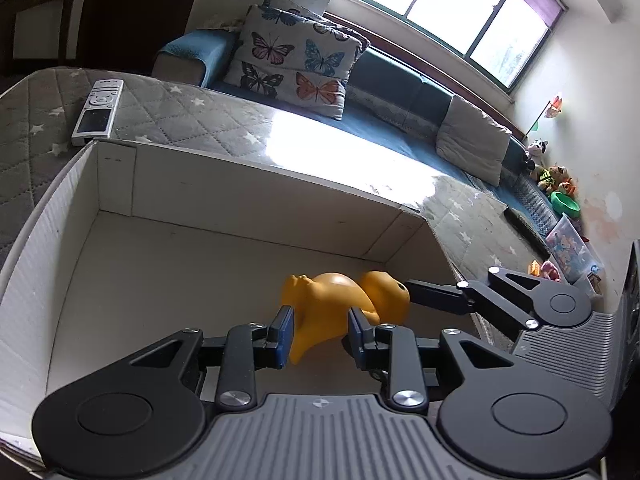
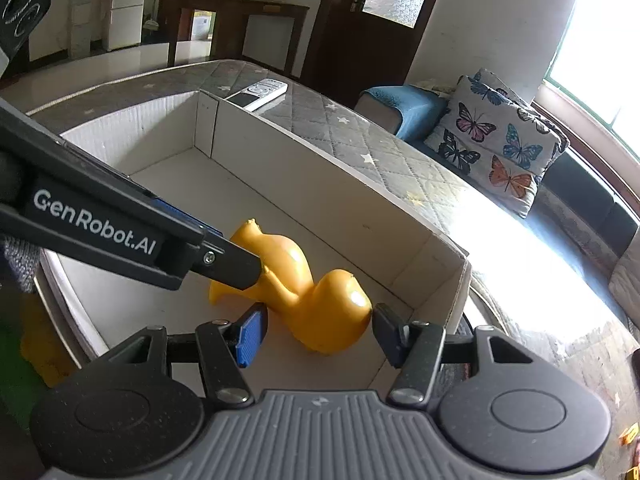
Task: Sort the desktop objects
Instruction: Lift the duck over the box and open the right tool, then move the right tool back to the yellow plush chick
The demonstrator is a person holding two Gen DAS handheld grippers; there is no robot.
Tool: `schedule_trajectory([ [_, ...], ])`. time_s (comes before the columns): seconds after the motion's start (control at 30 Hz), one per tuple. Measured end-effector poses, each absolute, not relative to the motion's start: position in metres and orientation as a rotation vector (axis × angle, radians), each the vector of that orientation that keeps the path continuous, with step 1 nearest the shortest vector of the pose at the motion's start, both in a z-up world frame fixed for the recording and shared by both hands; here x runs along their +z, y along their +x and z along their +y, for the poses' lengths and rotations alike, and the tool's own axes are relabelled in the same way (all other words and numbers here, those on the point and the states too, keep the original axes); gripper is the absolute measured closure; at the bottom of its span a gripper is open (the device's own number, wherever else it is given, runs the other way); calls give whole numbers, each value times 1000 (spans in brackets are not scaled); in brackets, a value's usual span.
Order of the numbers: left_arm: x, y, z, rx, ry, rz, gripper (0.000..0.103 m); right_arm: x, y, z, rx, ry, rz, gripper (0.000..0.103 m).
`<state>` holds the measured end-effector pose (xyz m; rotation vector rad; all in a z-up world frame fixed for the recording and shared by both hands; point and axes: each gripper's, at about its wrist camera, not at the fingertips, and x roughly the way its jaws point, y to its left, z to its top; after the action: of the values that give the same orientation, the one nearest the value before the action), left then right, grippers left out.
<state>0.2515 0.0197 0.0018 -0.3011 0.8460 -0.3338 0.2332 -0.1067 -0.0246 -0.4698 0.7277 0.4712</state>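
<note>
A yellow rubber duck (image 1: 340, 300) lies tilted low inside a white cardboard box (image 1: 240, 196); whether it touches the floor I cannot tell. My left gripper (image 1: 320, 336) is shut on the duck's narrow tail end, blue pads (image 1: 284, 336) pressed on both sides. In the right wrist view the duck (image 2: 332, 316) has its rounded head end between the pads of my right gripper (image 2: 320, 332), which is shut on it. The left gripper's finger (image 2: 236, 264) reaches in from the left onto the duck, and the box wall (image 2: 320, 184) runs behind it.
A silver remote control (image 1: 98, 106) lies on the grey star-quilted cover (image 1: 180, 120) just beyond the box's far corner. Behind is a blue sofa with a butterfly pillow (image 1: 296, 60). Small toys (image 1: 560, 184) pile at the far right.
</note>
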Motion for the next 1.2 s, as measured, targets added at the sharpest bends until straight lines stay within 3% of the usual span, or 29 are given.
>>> schedule_trajectory([
  [0.63,40,189,5,-345,-258,761,72,21,172,-140,439,-375,605,33],
  [1.2,35,111,-9,-384,-234,751,72,11,113,-210,293,-254,612,25],
])
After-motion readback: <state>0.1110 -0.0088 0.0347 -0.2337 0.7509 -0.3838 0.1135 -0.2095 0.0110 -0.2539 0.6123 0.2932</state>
